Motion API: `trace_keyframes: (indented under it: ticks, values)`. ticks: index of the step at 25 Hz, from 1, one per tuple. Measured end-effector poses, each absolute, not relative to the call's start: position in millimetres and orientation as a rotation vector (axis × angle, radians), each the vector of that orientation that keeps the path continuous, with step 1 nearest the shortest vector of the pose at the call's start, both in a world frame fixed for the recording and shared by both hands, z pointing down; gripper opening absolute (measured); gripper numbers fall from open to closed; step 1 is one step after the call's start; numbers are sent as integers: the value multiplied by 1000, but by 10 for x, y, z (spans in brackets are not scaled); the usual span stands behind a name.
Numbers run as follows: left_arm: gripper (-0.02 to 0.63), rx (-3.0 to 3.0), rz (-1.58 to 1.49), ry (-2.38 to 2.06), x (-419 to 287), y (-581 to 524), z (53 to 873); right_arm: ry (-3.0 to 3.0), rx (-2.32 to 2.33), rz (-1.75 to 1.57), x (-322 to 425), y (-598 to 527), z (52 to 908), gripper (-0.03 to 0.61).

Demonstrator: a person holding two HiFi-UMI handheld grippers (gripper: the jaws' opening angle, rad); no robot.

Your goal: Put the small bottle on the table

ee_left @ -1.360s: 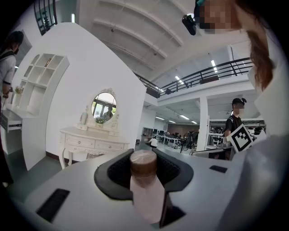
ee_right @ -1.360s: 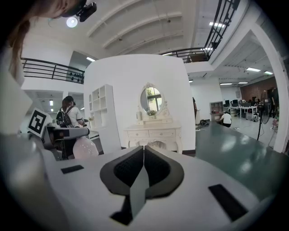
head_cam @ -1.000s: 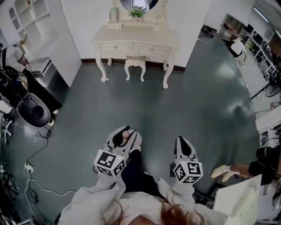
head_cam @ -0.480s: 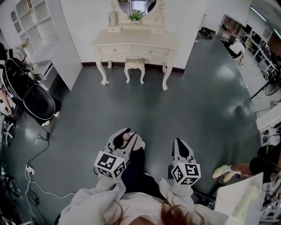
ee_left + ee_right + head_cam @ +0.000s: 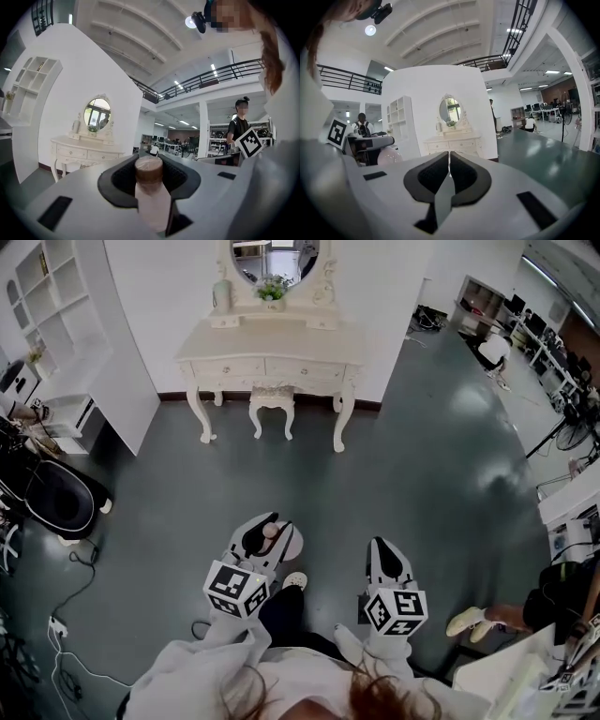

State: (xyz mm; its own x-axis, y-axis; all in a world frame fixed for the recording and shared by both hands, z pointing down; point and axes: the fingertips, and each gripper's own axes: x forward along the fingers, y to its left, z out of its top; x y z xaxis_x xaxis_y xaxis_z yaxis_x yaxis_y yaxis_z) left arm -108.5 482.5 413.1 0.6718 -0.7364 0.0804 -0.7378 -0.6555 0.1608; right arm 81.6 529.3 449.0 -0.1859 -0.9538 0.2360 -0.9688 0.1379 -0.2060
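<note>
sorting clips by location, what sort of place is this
Probably a big open lab or workshop hall with a staged bedroom corner: a cream dressing table with an oval mirror and stool stands against a partition wall, with office desks beyond and a railed mezzanine overhead.

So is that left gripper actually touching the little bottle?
Touching. The left gripper view shows the small bottle standing between the left gripper's dark fingers, which press against both of its sides with no gap visible.

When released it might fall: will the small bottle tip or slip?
Tall and narrow, the small bottle probably tips easily. Its smooth pale body looks slippery, though the left tool clamps it. Being cylindrical, it may roll.
</note>
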Motion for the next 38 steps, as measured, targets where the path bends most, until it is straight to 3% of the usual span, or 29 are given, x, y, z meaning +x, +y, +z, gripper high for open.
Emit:
trace_keyframes:
  ticks: [14,38]
  values:
    - [135,2750,7,-1113,-689,3551,4043,-2255,2056,490,1201,4137,4443,35]
    - [133,2742,3,-1139,-919,2440,4160,-2278,2013,458,915,3009,4482,35]
